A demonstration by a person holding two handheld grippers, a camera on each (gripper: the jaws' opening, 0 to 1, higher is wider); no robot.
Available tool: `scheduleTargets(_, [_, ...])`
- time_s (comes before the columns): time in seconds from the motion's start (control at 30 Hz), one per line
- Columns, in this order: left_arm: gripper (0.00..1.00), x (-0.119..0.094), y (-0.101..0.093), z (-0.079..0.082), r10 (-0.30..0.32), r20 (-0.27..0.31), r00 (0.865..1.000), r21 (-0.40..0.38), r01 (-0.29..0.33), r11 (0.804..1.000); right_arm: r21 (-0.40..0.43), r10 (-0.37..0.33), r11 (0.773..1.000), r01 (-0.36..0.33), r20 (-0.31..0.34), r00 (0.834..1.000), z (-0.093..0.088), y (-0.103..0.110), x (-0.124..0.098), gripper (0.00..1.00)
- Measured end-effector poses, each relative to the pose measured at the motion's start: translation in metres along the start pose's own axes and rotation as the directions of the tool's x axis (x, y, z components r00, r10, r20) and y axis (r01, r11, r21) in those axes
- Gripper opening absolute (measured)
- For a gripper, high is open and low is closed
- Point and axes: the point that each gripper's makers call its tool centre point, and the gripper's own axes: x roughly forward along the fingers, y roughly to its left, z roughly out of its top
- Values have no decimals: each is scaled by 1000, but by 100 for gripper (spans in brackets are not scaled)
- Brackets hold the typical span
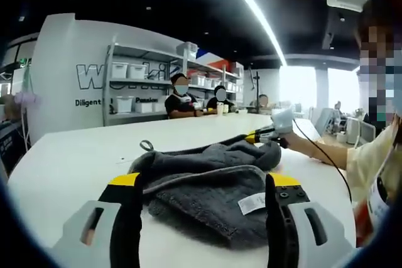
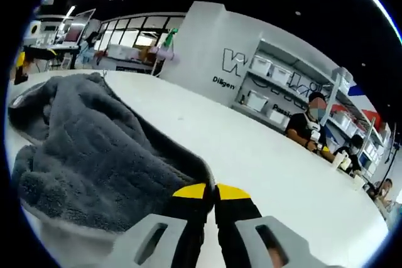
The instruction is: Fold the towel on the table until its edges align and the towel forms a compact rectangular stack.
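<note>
In the left gripper view, our left tongs (image 1: pixel 207 189) stand apart at the bottom of the frame, straddling the grey towel (image 1: pixel 207 180) bunched at centre on the white desk (image 1: pixel 75 155), ready to take a free edge. The right tongs (image 1: pixel 254 137) grip its far fold at centre right.

In the right gripper view, the right tongs (image 2: pixel 210 191) are clamped together on the towel's (image 2: pixel 81 149) hem at bottom centre, holding that edge taut for folding.

towel (image 1: pixel 207 192): dark grey, white tag | table (image 1: pixel 75 161): white

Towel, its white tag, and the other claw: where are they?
towel (image 1: pixel 207 196), left gripper view, the grey middle.
white tag (image 1: pixel 252 203), left gripper view, the label's middle.
right claw (image 1: pixel 251 137), left gripper view, its yellow tips.
</note>
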Motion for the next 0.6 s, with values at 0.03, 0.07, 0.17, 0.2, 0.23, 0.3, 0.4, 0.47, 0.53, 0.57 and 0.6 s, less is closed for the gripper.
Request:
scheduleTargets(0.03, [78, 0, 0, 0, -1, 1, 1000, 0, 1, 1000, -6, 0, 1000, 0, -5, 1000, -1, 0, 1, 0])
scheduleTargets(0.07, [78, 0, -1, 0, -1, 1, 1000, 1, 1, 1000, -10, 7, 1000, -7, -16, 1000, -4, 2, 2, 0])
scheduleTargets(0.17, [78, 0, -2, 0, -3, 1, 1000, 1, 3, 1000, 40, 41, 998, -39, -52, 998, -14, 7, 5, 1])
scheduleTargets(0.2, [78, 0, -2, 0, -4, 1, 1000, 0, 4, 1000, 45, 44, 998, -41, -62, 997, -17, 7, 5, 1])
scheduleTargets(0.23, [78, 0, -2, 0, -3, 0, 1000, 0, 3, 1000, 44, 46, 998, -42, -70, 997, -19, 7, 6, 2])
scheduleTargets(0.3, [78, 0, -1, -1, -1, -3, 1000, 1, 1, 1000, 33, 46, 999, -43, -80, 996, -21, 8, 7, 2])
scheduleTargets(0.4, [78, 0, 0, -2, 1, -7, 1000, 1, -1, 1000, 25, 48, 999, -46, -85, 995, -21, 9, 7, 3])
scheduleTargets(0.47, [78, 0, 0, -2, 1, -8, 1000, 0, -1, 1000, 23, 51, 999, -49, -89, 995, -22, 10, 6, 3])
scheduleTargets(0.53, [78, 1, 0, -2, 1, -9, 1000, 0, -1, 1000, 21, 52, 999, -50, -95, 994, -23, 10, 7, 3])
scheduleTargets(0.57, [78, 1, 0, -2, 1, -9, 1000, 0, -1, 1000, 20, 53, 998, -51, -98, 994, -24, 11, 7, 3])
scheduleTargets(0.6, [78, 1, 0, -2, 1, -10, 1000, 0, -1, 1000, 20, 54, 998, -52, -99, 994, -24, 11, 7, 3])
